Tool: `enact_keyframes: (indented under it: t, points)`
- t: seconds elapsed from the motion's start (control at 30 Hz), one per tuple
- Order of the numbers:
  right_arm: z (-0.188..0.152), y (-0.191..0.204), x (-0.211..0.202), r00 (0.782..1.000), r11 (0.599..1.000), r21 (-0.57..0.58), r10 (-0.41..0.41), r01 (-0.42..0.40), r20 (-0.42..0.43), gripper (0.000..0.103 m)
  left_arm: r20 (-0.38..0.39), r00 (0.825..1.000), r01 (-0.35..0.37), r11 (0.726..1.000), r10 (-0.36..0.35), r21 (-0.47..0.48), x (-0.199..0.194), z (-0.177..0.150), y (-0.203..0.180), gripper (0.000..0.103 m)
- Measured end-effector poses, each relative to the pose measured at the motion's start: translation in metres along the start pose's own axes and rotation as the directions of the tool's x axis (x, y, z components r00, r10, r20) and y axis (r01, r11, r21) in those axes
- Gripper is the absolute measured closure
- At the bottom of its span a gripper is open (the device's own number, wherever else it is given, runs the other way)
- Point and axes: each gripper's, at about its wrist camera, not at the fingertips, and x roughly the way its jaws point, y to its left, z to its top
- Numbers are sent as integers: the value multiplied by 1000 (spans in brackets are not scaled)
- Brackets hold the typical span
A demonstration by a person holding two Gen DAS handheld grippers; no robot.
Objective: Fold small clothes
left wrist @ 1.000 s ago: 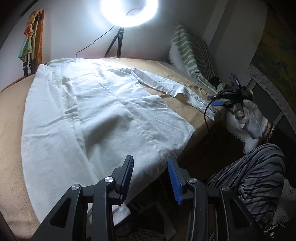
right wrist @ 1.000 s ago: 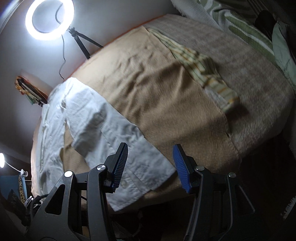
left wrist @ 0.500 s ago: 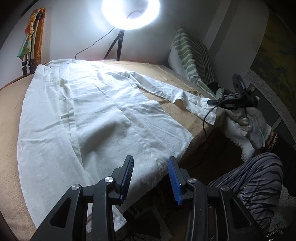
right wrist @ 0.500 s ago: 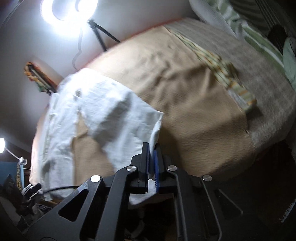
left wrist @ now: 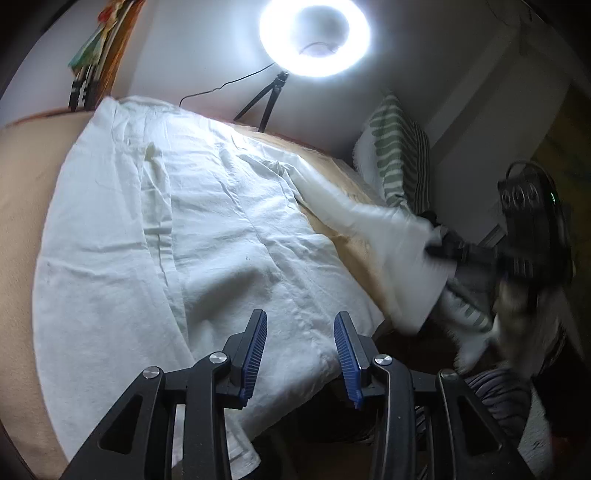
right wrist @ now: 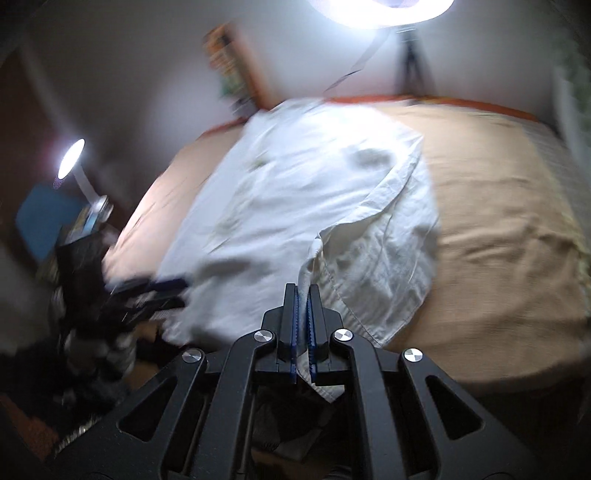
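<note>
Tan bed cover (left wrist: 22, 177) is your landmark. Lit ring light (left wrist: 314, 35) on black tripod (left wrist: 265, 99) stands behind its far edge, cable trailing down wall. Green-striped pillow (left wrist: 400, 162) leans at its far right corner. Colourful hanging cloth (left wrist: 98, 48) by wall beyond its far left corner. In right wrist view, small lit lamp (right wrist: 70, 157) left of it

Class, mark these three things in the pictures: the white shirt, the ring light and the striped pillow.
white shirt (left wrist: 207, 236), left wrist view, middle of the spread body.
ring light (left wrist: 314, 37), left wrist view, glowing ring's lower part.
striped pillow (left wrist: 400, 155), left wrist view, green-striped face.
</note>
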Motion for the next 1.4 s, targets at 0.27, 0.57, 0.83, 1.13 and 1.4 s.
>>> enact_keyframes:
  t: [0.27,0.57,0.83,1.13,1.4]
  points:
    - [-10,22,53,981,996,-79,16,-32,-193,83,-37,999,29,997,-32,-67,19,-2,3,58]
    - [73,-36,23,998,1000,2,20,-20,-66,64,-110,992,62,996,-68,-58,51,-2,-11,49]
    - [175,-106,77,997,984,167,-63,70,-45,64,-153,987,27,995,-41,-94,71,-7,1,84]
    - [241,-134,174,971,961,180,-184,211,-154,64,-172,984,37,996,-50,-77,78,-9,2,100]
    - [257,-132,226,909,926,85,-339,368,-241,100,-166,983,66,993,-82,-101,79,-8,6,102]
